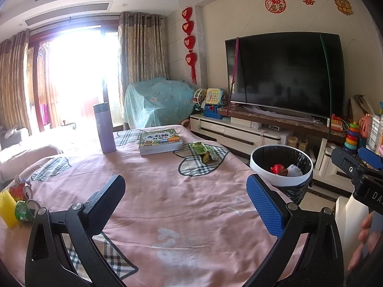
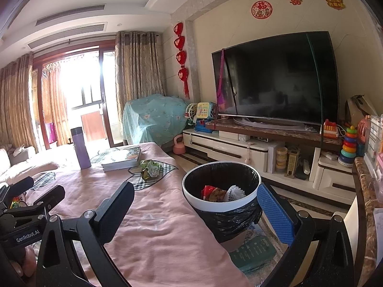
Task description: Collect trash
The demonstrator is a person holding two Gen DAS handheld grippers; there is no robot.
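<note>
Left gripper (image 1: 185, 203) wide and empty, right gripper (image 2: 195, 209) likewise, yellow foam net (image 1: 7, 209) — left view only

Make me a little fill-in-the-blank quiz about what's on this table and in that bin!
1. The green wrapper lies on the table beside a stack of ____.
2. The bin is lined with a ____ bag.
3. The bottle standing on the table is ____ in colour.
4. Both the left gripper and the right gripper hold ____.

Missing words: books; black; purple; nothing
</note>
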